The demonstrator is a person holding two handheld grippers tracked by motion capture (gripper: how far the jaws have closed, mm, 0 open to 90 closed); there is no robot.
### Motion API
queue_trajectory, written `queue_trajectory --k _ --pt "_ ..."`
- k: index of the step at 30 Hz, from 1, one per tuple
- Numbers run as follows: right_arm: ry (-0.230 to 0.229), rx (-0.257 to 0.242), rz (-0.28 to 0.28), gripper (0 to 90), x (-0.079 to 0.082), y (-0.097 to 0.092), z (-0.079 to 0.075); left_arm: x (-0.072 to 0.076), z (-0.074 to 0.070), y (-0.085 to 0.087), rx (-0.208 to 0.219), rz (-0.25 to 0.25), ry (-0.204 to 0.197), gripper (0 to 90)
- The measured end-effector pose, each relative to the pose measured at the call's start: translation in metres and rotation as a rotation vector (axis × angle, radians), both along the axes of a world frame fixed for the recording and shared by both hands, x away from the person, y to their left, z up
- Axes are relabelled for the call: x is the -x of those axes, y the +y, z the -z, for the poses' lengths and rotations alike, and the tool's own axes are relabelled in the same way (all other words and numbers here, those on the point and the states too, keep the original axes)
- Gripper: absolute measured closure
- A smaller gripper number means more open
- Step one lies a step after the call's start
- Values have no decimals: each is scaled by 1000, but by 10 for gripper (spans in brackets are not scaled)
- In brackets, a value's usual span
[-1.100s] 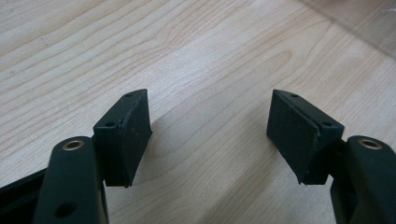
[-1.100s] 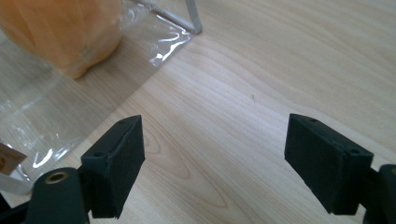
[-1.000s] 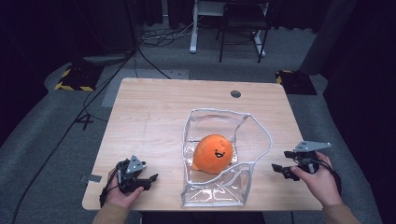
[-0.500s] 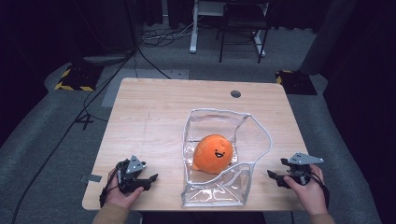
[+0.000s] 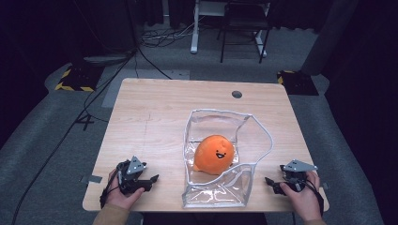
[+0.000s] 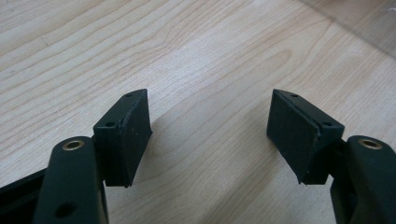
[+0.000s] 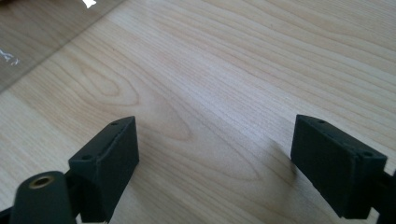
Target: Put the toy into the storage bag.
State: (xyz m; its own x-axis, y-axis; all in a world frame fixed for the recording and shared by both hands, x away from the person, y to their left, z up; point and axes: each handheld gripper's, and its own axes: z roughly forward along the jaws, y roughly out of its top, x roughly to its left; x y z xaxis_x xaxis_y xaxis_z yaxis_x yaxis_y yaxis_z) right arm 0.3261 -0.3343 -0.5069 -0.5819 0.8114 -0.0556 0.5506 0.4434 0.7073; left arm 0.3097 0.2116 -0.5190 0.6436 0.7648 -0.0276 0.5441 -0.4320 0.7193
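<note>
A pale wooden counter [image 5: 155, 126] with a small round grommet hole [image 5: 237, 94] near its far edge was seen on grey carpet in a dim room, with black cables [image 5: 155, 35] and a white-legged desk frame [image 5: 195, 28] beyond. A clear plastic zip pouch with white piping [image 5: 244, 140] lay open right of centre, and a round orange plush toy with a smiling face [image 5: 215, 154] was lodged inside it. The left gripper [image 5: 151, 179] was held at the near left edge, the right gripper [image 5: 270, 183] at the near right corner, just beside the pouch. In the gripper views bare wood grain was shown between wide-open jaws, nothing gripped; the right jaws had just been opening. Open counter was left on the left and far sides.
</note>
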Motion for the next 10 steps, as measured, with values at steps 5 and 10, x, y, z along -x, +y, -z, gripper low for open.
queue_trajectory --k 5,10 --pt "-13 -47 23 94 -5 3 6 0 0 0 1 0 0 308" --pt "-6 -36 29 50 -7 5 6 0 0 0 1 0 0 308"
